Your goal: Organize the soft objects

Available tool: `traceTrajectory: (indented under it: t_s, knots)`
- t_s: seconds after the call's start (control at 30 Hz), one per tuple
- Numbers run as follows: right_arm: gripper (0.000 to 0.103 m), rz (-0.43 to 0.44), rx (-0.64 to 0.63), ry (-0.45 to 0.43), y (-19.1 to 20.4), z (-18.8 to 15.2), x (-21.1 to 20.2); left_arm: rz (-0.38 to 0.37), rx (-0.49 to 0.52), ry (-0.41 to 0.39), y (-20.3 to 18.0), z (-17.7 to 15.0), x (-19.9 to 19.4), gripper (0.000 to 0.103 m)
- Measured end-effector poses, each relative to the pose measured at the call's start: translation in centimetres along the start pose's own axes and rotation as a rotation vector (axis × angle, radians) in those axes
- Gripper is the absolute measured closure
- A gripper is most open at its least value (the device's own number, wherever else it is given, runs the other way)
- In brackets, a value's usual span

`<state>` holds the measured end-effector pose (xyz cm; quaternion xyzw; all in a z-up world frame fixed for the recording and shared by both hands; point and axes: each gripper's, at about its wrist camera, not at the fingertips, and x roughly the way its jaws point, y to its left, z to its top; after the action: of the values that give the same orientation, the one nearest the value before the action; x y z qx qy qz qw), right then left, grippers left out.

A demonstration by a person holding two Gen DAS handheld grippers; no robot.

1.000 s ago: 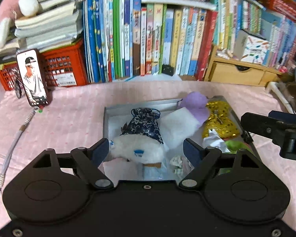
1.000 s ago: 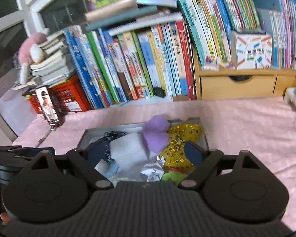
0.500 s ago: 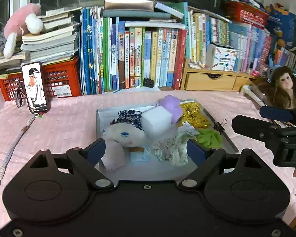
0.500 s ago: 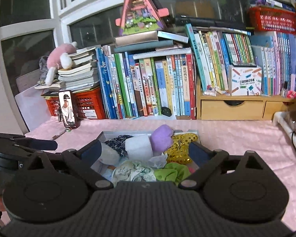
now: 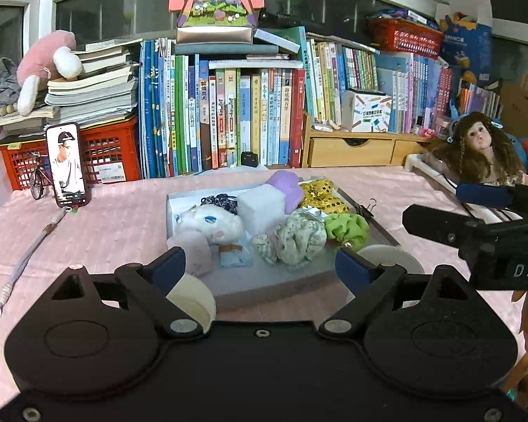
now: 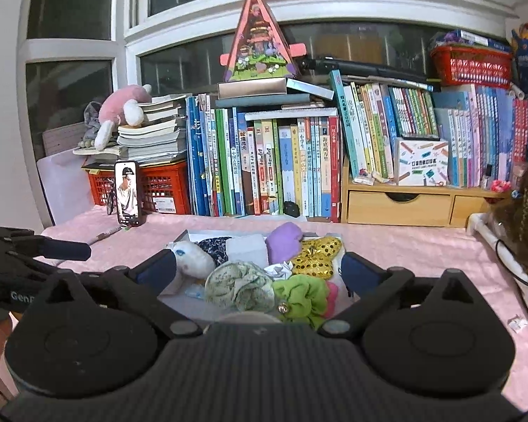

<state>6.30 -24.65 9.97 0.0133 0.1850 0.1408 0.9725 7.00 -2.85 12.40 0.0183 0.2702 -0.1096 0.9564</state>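
Both tools have pulled back and risen since a second ago, so the whole tray [image 5: 179,207] now shows, where before they hung close over its contents. Soft things lie heaped in it: a white plush [image 5: 211,223], a white foam block [image 5: 262,209], a purple piece [image 5: 287,186], a gold sequin piece [image 5: 320,195], a floral scrunchie [image 5: 299,237] and a green scrunchie [image 5: 346,227].

Left tool [image 5: 260,269] and right tool [image 6: 258,270] both stand with fingers wide apart, holding nothing. From each, the heap lies straight ahead and below. I judge the left tool nearer the plush side, the right nearer the scrunchies.

Pink bench [image 5: 116,218] lies bare on both sides of the tray; a phone [image 5: 68,165] stands well to the left, a doll [image 5: 482,151] to the right, and books [image 5: 228,119] behind.
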Motion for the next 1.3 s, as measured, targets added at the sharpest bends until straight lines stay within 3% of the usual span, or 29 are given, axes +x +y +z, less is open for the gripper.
traceTrajectory:
  t_s: [0.33, 0.73, 1.3]
  knots:
    - [0.0, -0.025, -0.022, -0.021, 1.2, -3.6, -2.7, 0.086, 0.046, -0.083, -0.9, -5.2, -3.0, 0.009]
    - [0.0, -0.077, 0.002, -0.003, 1.6, -8.4, -3.4, 0.088, -0.046, 0.028, -0.6, -10.6, -2.0, 0.009]
    - [0.0, -0.116, -0.003, 0.104, 2.4, -12.6, -1.1, 0.153, -0.085, 0.106, 0.0, -13.7, 1.3, 0.009]
